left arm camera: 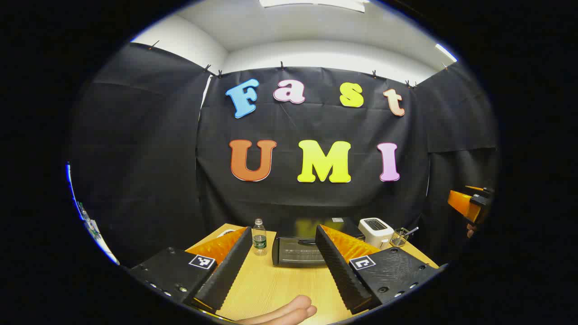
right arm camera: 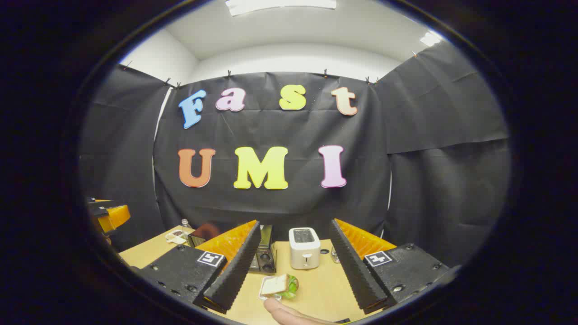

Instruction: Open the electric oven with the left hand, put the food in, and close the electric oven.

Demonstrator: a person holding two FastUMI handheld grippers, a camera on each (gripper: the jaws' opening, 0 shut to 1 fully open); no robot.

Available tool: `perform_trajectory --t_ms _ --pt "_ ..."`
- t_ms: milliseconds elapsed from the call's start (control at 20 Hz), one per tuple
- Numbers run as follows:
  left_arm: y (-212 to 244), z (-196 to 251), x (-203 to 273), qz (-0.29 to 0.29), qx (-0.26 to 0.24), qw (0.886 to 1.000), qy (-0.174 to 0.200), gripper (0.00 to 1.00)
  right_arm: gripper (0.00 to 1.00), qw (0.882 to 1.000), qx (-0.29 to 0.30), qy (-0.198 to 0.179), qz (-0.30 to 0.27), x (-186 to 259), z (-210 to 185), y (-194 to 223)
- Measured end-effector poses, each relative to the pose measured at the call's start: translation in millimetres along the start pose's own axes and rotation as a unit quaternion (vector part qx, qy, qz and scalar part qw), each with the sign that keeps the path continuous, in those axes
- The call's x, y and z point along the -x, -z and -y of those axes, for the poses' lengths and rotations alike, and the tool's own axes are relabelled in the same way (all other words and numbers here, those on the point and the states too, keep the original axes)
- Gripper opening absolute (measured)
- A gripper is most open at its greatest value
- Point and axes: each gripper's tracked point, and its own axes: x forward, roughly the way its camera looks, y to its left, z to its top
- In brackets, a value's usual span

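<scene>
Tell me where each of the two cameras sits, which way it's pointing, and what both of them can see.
Left gripper view: rides the left gripper, jaws open, aimed across the table at the closed oven; a fingertip shows below.
Right gripper view: rides the right gripper, jaws open, aimed at the toaster and the sandwich; a fingertip shows below.
Shared: table, oven, toaster, booth wall, and each other's gripper at the edge.
</scene>
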Motion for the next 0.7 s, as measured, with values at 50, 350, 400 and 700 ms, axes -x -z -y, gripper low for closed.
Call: perform_trajectory --t_ms 50,350,400,700 --pt "0 1 2 -0.001 -0.002 1.0 0.003 0.92 0.98 1.0 -0.002 0.001 -0.001 3 1 -1" --pt "12 21 8 -0.022 -0.018 0.999 0.023 0.93 0.91 1.0 -0.012 -0.001 0.001 17 21 2" --pt "14 28 10 -0.025 -0.015 0.999 0.033 0.93 0.91 1.0 -0.012 -0.002 0.003 20 23 2" --pt "7 48 14 -0.011 -0.017 0.998 0.06 0.93 0.9 1.0 -0.013 0.015 0.017 34 42 -1"
